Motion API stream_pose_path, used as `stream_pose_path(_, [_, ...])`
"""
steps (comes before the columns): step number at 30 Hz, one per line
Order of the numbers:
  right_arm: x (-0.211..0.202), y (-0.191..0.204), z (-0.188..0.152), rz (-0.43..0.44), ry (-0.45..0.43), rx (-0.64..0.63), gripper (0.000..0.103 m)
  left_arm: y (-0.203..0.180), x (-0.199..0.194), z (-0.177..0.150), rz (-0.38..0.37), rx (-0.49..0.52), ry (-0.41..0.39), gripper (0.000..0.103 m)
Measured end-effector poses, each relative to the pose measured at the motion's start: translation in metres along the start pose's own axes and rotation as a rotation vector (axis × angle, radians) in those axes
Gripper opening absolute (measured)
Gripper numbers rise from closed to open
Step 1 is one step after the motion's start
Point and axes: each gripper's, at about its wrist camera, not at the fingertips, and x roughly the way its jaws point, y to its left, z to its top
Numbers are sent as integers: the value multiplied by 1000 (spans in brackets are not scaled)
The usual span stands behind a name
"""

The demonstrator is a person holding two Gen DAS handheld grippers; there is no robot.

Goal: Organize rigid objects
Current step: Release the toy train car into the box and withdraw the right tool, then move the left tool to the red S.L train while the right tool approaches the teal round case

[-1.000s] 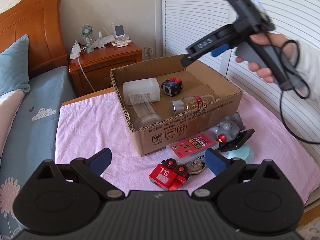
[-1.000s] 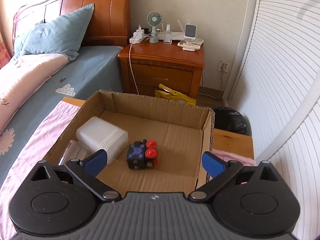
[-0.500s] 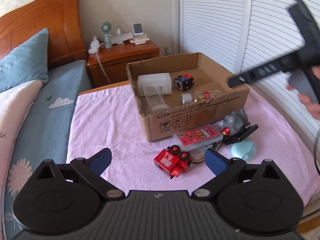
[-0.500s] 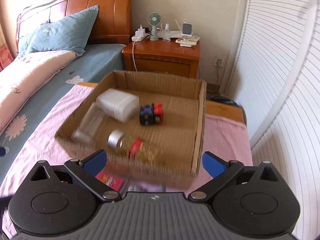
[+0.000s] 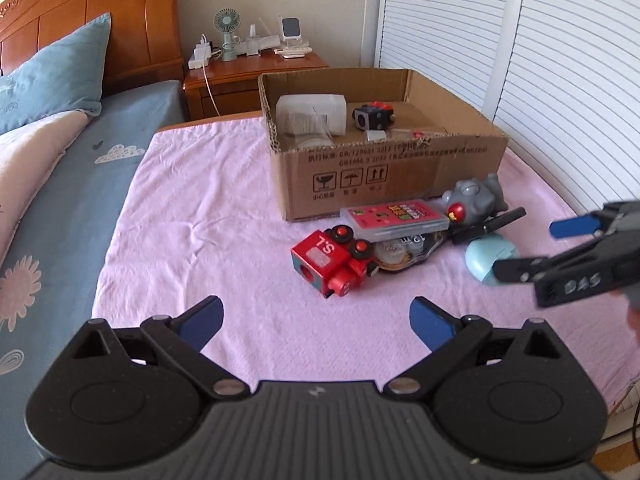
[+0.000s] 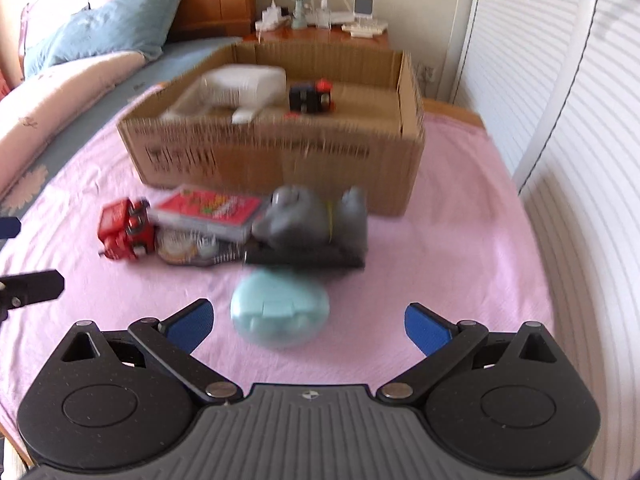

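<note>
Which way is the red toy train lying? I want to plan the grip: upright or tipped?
Tipped. The red toy train lies on its side on the pink cloth; its round wheels face upward.

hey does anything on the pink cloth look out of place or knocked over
Yes. The red toy train lies tipped on its side, wheels facing up, beside the cardboard box. The pink flat case is stacked askew on a round packet. The grey toy figure also lies toppled. Both tools are open and empty.

Toy train (image 5: 334, 260), card case (image 5: 394, 218) before cardboard box (image 5: 384, 176).
</note>
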Motion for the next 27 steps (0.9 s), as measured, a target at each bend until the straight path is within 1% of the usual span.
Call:
stream_pose_path(6, [24,7,-1,-44,-5,57,103,1,4,-6,6,-17,-4,99])
stream_pose_path(12, [38,14,3,-108,-19,76,103,0,12,-9,-16,-7,14,99])
stream_pose_path(17, [32,-1,-4,-106,-9,98,103,1,23,-8,-19,-8,32,99])
stream_pose_path(21, [23,-12,-16,-99,-13,88,103,1,33,-4,-24,-3,40,99])
stream_pose_path(25, [16,-21,-26,-93,-22,84,103,0,42,1,-34,32,39,99])
stream_pose_path(27, [15,-22,-29,-93,-35,81,103,-2,46,6,-52,60,34,99])
